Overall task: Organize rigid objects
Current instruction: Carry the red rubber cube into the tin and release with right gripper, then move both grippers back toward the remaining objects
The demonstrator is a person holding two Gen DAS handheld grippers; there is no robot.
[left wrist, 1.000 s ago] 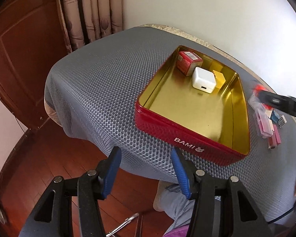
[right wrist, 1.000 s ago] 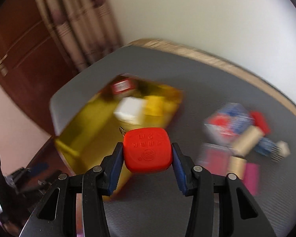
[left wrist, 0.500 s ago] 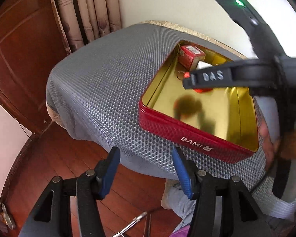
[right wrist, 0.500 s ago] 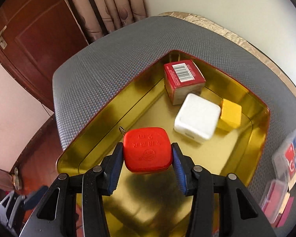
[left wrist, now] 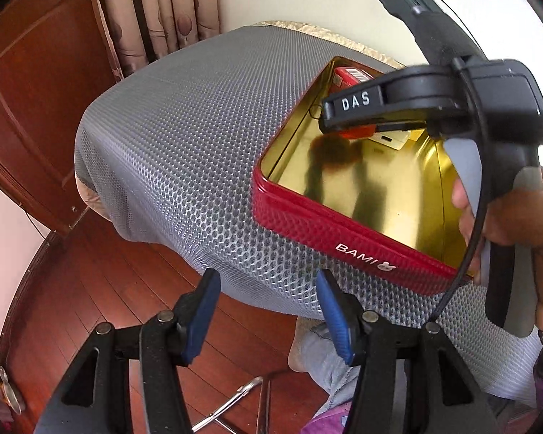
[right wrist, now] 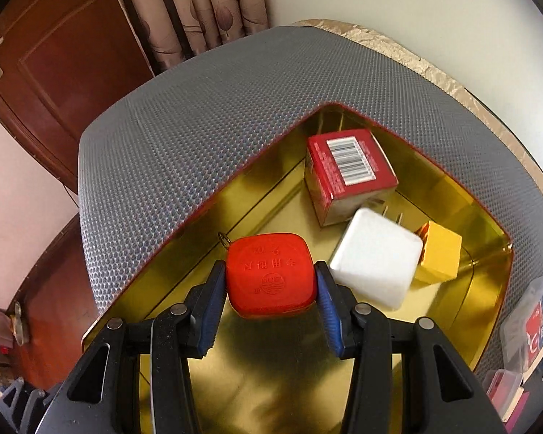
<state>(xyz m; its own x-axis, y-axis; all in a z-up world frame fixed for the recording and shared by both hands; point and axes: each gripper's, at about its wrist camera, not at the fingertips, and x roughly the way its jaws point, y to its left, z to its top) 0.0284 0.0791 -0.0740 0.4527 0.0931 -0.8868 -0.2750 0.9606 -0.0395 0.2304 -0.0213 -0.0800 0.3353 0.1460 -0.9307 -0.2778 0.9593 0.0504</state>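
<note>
From my left gripper's camera, my right gripper [left wrist: 347, 128] blocks most of what lies in the red tin [left wrist: 344, 231]: only a corner of the barcoded red box [left wrist: 351, 74], a sliver of the orange-red block [left wrist: 358, 132] and an edge of the white charger [left wrist: 394, 139] peek out. My right hand [left wrist: 517, 217] runs off the picture's right edge. From the right camera, the clear plastic cases [right wrist: 532, 322] are cut by the right edge, their contents unreadable. The embossed characters on the block [right wrist: 269, 271] are too small for me to read. The yellow piece [right wrist: 440, 255] sits partly behind the charger [right wrist: 376, 260].
</note>
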